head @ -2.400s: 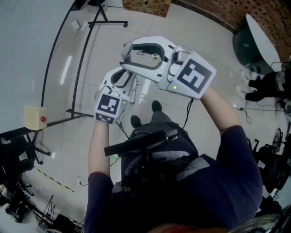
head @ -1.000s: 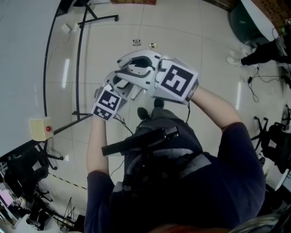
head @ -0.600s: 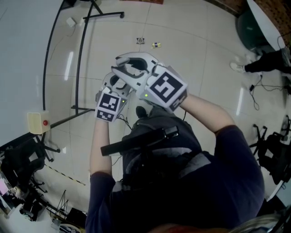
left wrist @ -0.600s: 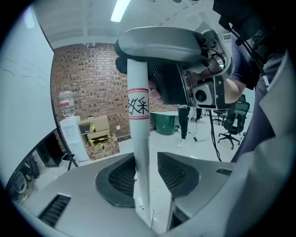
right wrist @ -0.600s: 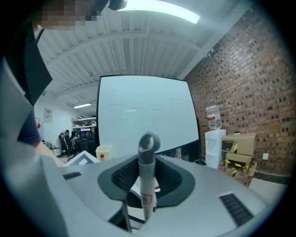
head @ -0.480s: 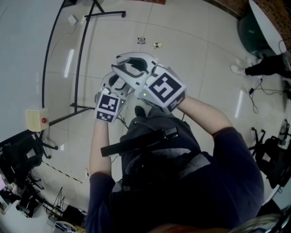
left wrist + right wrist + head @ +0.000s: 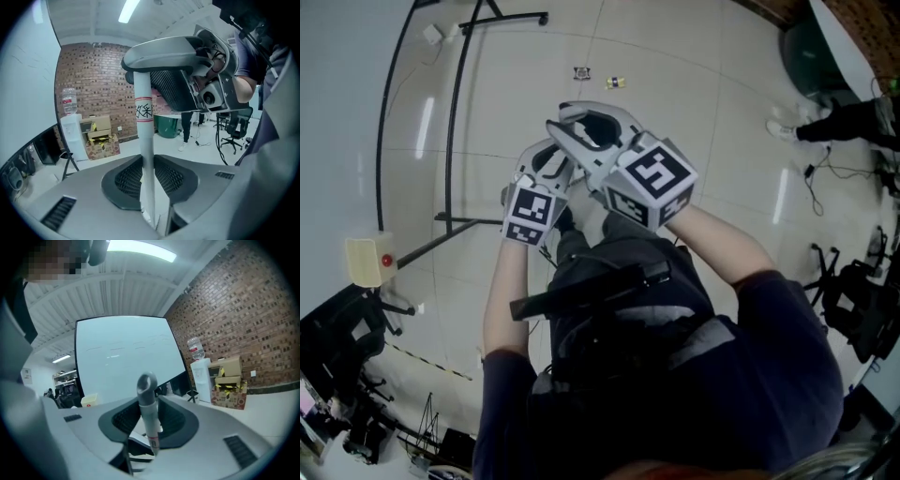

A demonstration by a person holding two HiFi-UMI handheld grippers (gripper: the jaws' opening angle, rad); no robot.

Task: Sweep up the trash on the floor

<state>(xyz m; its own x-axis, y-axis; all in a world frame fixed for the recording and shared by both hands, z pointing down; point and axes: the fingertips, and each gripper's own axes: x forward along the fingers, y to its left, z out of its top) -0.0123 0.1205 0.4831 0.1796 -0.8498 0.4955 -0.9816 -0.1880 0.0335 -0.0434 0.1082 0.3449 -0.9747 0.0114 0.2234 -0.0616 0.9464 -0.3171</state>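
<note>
The left gripper is clamped narrowly on a white pole that stands upright between its jaws. Both dark pads press against the shaft, and the jaws have just been closing onto it. A label with red bands wraps the pole a little above this grip. Higher on the pole sits the right gripper. Its own view shows the pole's grey looped end rising from between its jaws. The pads lie against the shaft at a moderate width, and these jaws have just been opening slightly with the pole between them. In the head view the two grippers are close together in front of the person's body, the left one just lower on the pole than the right. The trash, two small scraps, lies on the pale tiled floor beyond the pole, well apart from it and from both grippers. To the left of the pole a black stand runs across the floor. Farther left of it is a cream box with a red button. Behind the pole in the left gripper view are a brick wall, a water dispenser, cardboard boxes and a green bin. Behind the pole's end in the right gripper view stands a whiteboard.
</note>
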